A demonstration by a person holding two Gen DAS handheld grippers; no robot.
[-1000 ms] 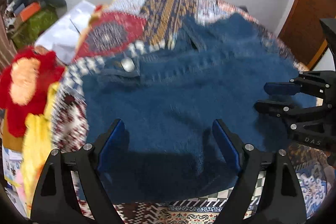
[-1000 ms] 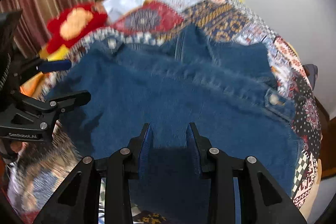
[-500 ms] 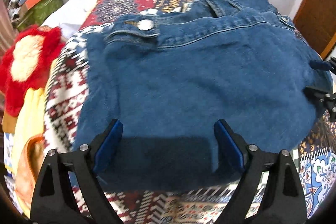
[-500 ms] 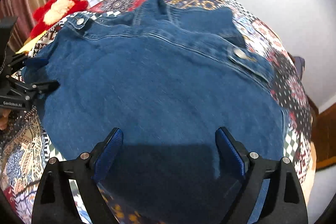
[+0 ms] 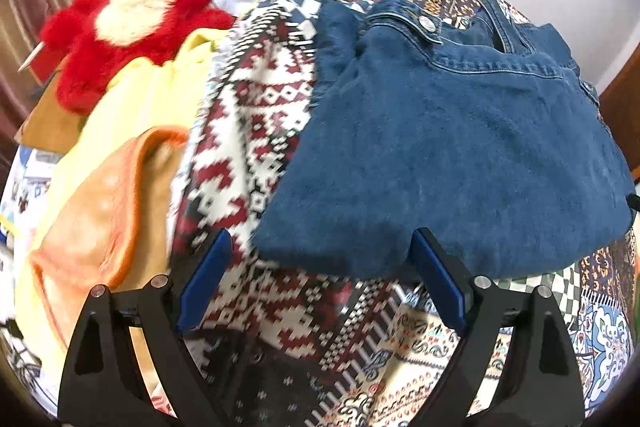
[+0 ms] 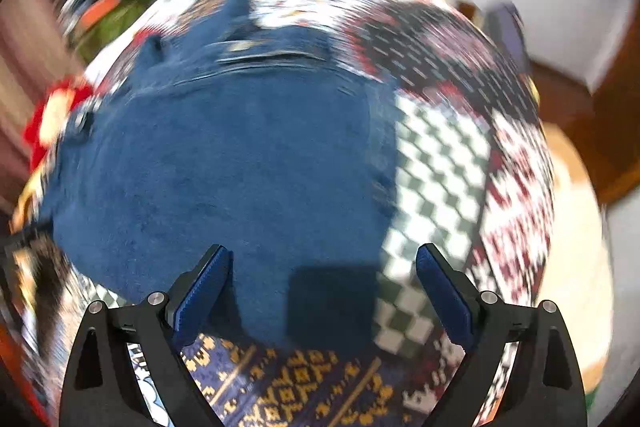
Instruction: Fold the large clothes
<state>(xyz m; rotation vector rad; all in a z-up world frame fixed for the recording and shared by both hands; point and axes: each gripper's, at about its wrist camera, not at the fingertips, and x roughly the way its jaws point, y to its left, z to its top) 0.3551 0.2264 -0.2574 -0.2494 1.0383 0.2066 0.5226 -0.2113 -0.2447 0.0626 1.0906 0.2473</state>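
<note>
Denim garment [image 5: 460,155]: blue, heavy cloth, seen folded into a squarish bundle on the patterned bedspread [image 5: 272,131]; a waistband or cuff with a metal button [image 5: 426,23] is shown at its far edge.
Garment position: right of centre in the left wrist view; centre-left in the right wrist view [image 6: 224,163], where the picture is smeared by motion blur.
Near fold edge: seen lying just in front of both tools, slightly rounded, not pressed flat.
Left gripper [image 5: 320,279]: jaws spread wide, nothing held; its right-hand pad [image 5: 438,287] is seen at the near hem, though contact cannot be confirmed.
Right gripper [image 6: 322,291]: jaws spread wide, nothing held; the garment's near right corner is seen between the pads.
Bedspread: patchwork of red, white, navy and checked panels, visibly soft and uneven.
Clutter to the left: a red plush toy [image 5: 124,27], yellow cloth [image 5: 132,111] and an orange cloth [image 5: 104,203] are heaped near the bundle's left side.
Risk, thick layers: the fold is judged likely to spring open, as stiff denim is left unpressed.
Risk, grasp: the bedspread may be pinched along with the hem if a pad is lowered too deep.
Risk, neighbours: the orange cloth may be snagged if the left tool is swung outward.
Risk, blur: the right tool's aim may be misjudged while moved quickly.
</note>
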